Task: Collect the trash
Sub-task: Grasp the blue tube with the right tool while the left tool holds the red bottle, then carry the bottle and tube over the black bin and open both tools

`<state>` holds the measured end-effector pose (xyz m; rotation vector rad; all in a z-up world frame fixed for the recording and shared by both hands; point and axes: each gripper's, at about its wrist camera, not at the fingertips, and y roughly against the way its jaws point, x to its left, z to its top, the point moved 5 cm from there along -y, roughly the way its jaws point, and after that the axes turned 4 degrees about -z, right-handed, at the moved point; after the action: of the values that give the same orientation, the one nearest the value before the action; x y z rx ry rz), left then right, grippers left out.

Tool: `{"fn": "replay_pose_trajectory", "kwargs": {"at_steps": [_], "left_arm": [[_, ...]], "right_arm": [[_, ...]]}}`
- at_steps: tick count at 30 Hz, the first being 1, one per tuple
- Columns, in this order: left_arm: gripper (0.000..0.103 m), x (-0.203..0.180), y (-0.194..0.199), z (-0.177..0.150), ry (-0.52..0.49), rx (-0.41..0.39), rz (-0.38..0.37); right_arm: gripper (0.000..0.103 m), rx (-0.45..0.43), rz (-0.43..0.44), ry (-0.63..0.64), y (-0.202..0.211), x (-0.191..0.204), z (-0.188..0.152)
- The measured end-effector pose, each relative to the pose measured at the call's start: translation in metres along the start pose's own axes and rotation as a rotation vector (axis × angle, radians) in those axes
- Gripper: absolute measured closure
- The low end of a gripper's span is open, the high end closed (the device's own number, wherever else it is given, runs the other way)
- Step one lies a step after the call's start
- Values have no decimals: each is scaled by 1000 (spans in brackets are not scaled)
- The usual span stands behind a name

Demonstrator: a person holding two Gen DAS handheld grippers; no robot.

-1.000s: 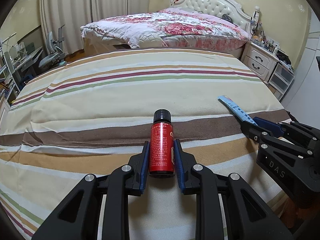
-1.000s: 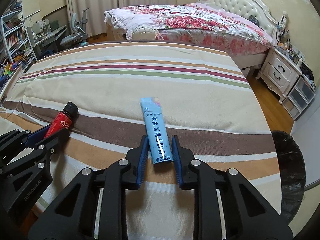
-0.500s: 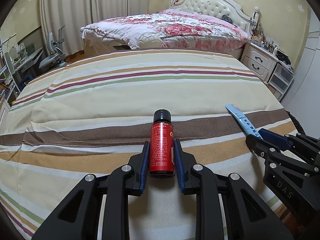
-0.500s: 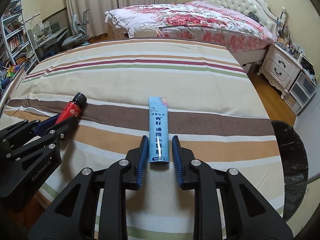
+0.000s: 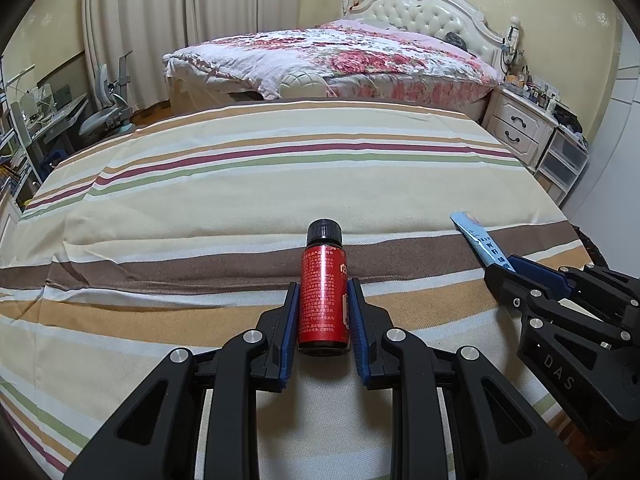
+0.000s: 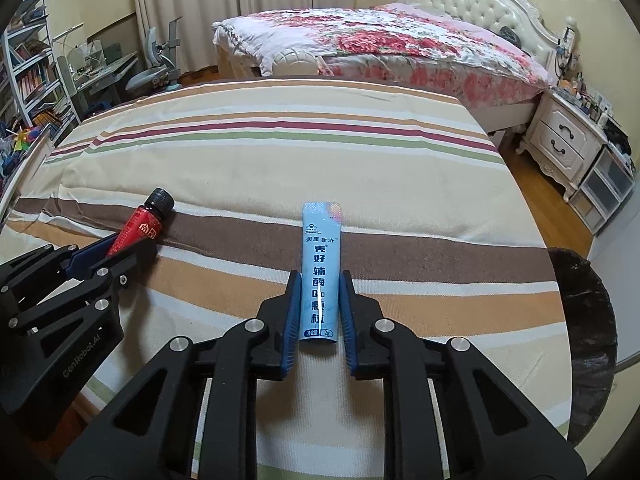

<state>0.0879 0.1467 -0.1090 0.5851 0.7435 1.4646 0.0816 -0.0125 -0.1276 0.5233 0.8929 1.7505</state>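
My left gripper [image 5: 322,298] is shut on a small red bottle [image 5: 322,298] with a black cap, held above the striped bed cover [image 5: 240,184]. My right gripper [image 6: 319,292] is shut on a light blue sachet [image 6: 320,264] with Chinese print, also held above the cover. The right gripper with the sachet [image 5: 478,240] shows at the right of the left wrist view. The left gripper with the red bottle [image 6: 144,224] shows at the left of the right wrist view.
A black trash bin [image 6: 588,320] stands off the right edge of the striped surface. Beyond are a floral bed [image 5: 340,56], a white nightstand [image 6: 568,140] and drawers at right, and a desk, chair [image 6: 156,72] and bookshelf at left.
The right gripper with the sachet has drawn back and shifted slightly; the bin edge shows more. The left gripper has barely moved, still holding the bottle.
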Motion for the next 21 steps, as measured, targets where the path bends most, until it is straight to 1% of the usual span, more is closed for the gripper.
{"fn": "replay_pose_trajectory", "kwargs": {"at_steps": [5,10,16,21], "left_arm": [[78,-2,4,1,-3,-10,-1],[78,-7,7,3,2,-16,-25],[78,-25,15,7,-13,-39,-53],[78,-48,22,13,-42,-65,-82]], "right_arm": [[87,-8,4,-9,3,-2,-2],[87,-32,-8,-30,13,-12,-3],[87,-62,-38,-82,29,-40,-6],[87,-90,-82,-141,44,-74,-12]]}}
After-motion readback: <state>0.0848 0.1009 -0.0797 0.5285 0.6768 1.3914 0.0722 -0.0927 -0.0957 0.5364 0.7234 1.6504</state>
